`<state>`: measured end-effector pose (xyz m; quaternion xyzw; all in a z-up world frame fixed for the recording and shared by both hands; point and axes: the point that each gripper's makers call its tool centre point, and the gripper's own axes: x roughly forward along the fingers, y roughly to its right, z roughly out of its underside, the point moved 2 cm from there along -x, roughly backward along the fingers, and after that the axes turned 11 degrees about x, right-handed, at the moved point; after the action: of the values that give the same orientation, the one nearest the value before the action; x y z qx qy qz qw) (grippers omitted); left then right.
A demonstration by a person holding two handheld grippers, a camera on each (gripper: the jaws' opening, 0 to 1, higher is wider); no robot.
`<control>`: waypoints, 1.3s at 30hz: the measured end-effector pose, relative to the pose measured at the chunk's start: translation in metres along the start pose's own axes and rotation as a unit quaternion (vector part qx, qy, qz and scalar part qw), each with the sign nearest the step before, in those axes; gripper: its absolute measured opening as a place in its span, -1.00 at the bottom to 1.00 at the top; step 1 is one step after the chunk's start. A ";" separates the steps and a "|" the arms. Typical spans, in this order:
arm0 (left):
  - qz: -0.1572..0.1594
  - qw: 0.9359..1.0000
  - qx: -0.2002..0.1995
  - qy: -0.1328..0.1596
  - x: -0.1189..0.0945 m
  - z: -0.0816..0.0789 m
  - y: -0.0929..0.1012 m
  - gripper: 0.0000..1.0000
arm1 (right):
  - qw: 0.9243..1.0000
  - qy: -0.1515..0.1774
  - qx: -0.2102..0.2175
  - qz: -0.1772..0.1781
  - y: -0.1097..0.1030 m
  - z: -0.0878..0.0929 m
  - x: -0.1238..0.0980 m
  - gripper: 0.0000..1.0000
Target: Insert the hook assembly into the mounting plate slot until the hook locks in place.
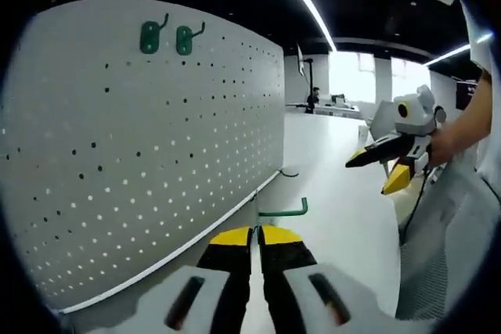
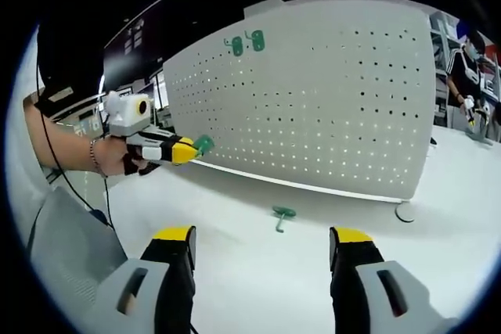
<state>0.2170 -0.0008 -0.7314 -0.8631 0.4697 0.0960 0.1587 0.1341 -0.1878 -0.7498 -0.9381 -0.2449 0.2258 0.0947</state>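
Observation:
A white pegboard (image 1: pixel 141 154) (image 2: pixel 329 107) stands upright on the white table, with two green hooks (image 1: pixel 166 37) (image 2: pixel 246 42) mounted near its top. My left gripper (image 1: pixel 256 234) (image 2: pixel 192 149) is shut on a green hook (image 1: pixel 283 210) (image 2: pixel 203 144), held in the air a short way in front of the board's lower part. Another green hook (image 2: pixel 280 215) lies flat on the table in front of the board. My right gripper (image 2: pixel 264 240) (image 1: pixel 374 174) is open, holds nothing, and hangs above the table farther from the board.
The white table (image 2: pixel 258 271) (image 1: pixel 329 193) stretches out in front of the board. A grey stand foot (image 2: pixel 403 210) (image 1: pixel 290 171) pokes out at the board's end. A person's arm (image 2: pixel 63 154) holds the left gripper. People stand at desks in the background (image 2: pixel 462 76).

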 end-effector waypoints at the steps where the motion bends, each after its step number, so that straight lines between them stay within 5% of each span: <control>1: -0.002 1.000 0.000 0.002 -0.001 -0.002 0.000 -0.94 | 1.000 0.001 0.001 0.000 0.000 -0.001 0.000 0.34; 20: -0.034 0.998 -0.013 0.050 -0.028 -0.027 0.002 -0.94 | 1.000 0.008 -0.007 -0.011 -0.009 -0.007 0.001 0.33; 39: -0.074 0.989 -0.036 0.122 -0.058 -0.069 -0.004 -0.94 | 1.000 0.013 -0.007 -0.017 -0.015 -0.010 0.001 0.33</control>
<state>0.1898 0.0210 -0.6482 -0.9058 0.4169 -0.0052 0.0753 0.1335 -0.1754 -0.7373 -0.9374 -0.2611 0.2101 0.0947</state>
